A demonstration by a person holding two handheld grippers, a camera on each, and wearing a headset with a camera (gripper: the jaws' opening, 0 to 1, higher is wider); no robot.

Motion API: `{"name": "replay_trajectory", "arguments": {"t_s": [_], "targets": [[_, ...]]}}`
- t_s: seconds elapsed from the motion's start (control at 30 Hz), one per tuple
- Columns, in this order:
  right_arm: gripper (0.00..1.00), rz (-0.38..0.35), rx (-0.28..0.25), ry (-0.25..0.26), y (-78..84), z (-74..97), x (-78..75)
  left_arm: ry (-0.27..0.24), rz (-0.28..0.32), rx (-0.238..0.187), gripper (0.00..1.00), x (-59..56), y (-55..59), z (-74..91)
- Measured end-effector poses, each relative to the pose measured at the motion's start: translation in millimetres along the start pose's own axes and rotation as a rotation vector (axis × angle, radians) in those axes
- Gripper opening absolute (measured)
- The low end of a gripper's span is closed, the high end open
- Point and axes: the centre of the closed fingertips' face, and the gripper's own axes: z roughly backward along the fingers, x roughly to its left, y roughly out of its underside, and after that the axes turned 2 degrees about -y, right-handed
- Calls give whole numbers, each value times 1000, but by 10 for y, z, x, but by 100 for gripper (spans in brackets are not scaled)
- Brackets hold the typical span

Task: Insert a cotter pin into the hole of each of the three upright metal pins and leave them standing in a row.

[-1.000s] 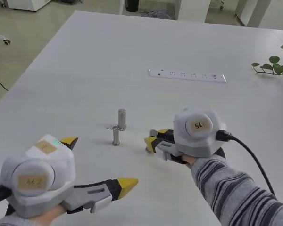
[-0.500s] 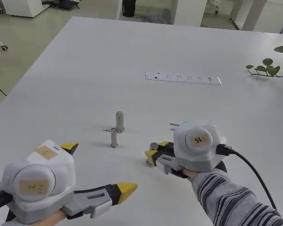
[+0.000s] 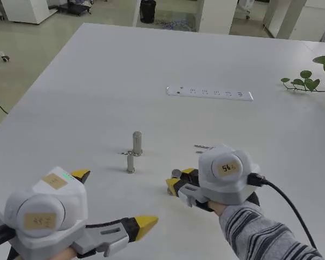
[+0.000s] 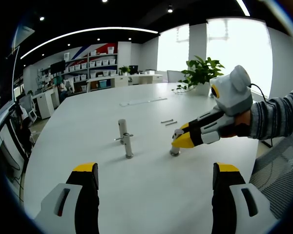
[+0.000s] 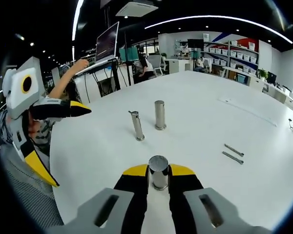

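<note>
as right gripper point(image 3: 174, 183) clamps 1 of 3 metal pins point(image 3: 130, 162), left gripper point(image 3: 113, 197) gapes.

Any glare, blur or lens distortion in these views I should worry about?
Head view: sharp, even light, soft shadows, white table not blown out. Left gripper view: heavy fisheye bend, window overexposed behind the plant. Right gripper view: fisheye too; metal pin between the jaws is sharp, the loose cotter pins too small for detail.

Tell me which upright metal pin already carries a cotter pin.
The middle pin: a cotter pin crosses its top. The far pin and the gripped one show none.
</note>
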Motion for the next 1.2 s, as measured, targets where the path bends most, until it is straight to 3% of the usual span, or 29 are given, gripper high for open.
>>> {"name": "replay_trajectory", "arguments": {"t_s": [0.4,0.73,1.2], "targets": [[24,26,9,-28,89,217,-63,1,-2,2,97,-23,-7,-5],[23,79,60,0,147,434,-499,3,-8,-5,97,-47,-28,-19],[23,169,168,-30,121,376,-963,-5,3,-6,96,-39,-39,-36]]}}
